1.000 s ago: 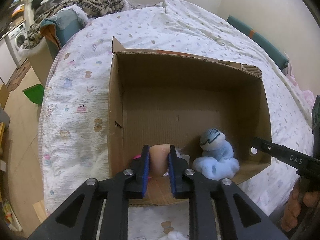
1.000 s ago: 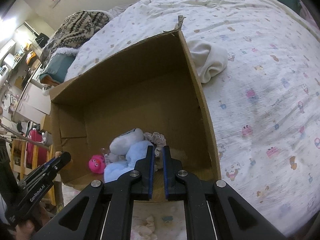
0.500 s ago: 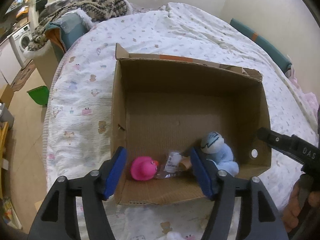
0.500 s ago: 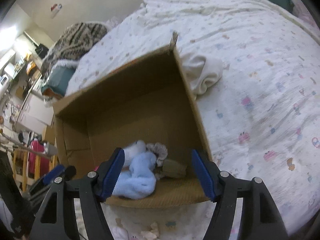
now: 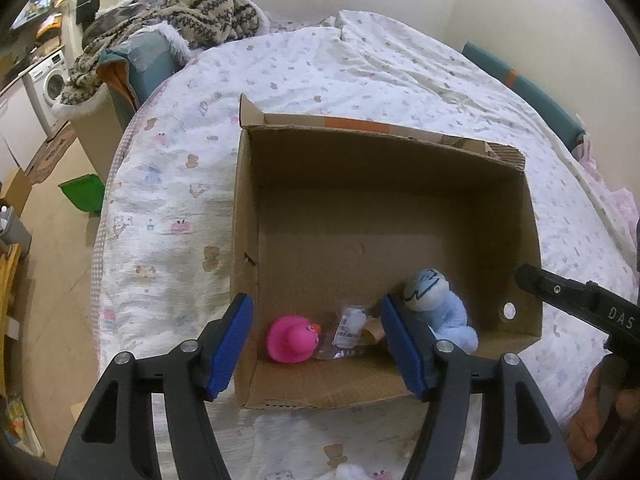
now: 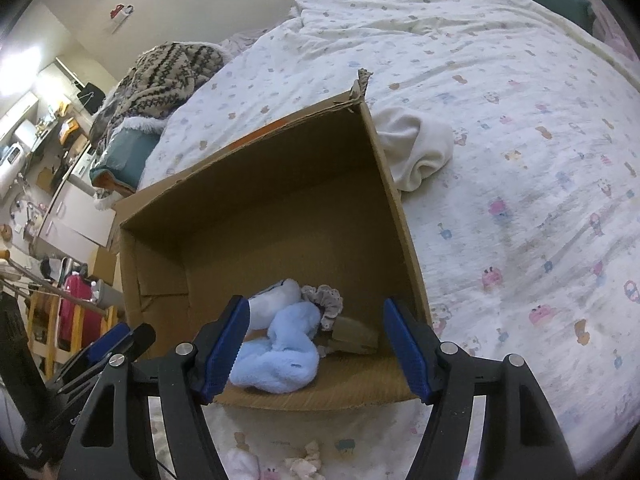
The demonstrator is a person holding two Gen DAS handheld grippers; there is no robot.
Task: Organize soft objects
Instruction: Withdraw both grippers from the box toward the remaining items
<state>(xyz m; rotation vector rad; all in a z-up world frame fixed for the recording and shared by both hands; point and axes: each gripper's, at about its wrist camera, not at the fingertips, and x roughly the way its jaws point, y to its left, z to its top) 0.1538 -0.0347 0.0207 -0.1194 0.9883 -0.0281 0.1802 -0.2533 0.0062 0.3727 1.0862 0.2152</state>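
An open cardboard box (image 5: 384, 184) stands on the bed and also shows in the right wrist view (image 6: 280, 184). Inside, near its front wall, lie a pink toy duck (image 5: 291, 338), a clear wrapped packet with a beige piece (image 5: 352, 326), a light blue plush (image 5: 438, 308) (image 6: 280, 344) and a grey frilly scrunchie (image 6: 326, 304). My left gripper (image 5: 316, 344) is open and empty above the box's front edge. My right gripper (image 6: 316, 344) is open and empty over the same edge, to the right.
A white rolled cloth (image 6: 416, 148) lies on the bedsheet beside the box's right wall. Small white and pink soft bits (image 6: 276, 460) lie on the sheet in front of the box. A patterned blanket (image 5: 172, 4) is heaped at the bed's far left. A green bin (image 5: 82, 196) stands on the floor.
Both grippers opened wide and pulled back from the box. The left one let go of the beige piece, which now lies in the box; the right one let go as well.
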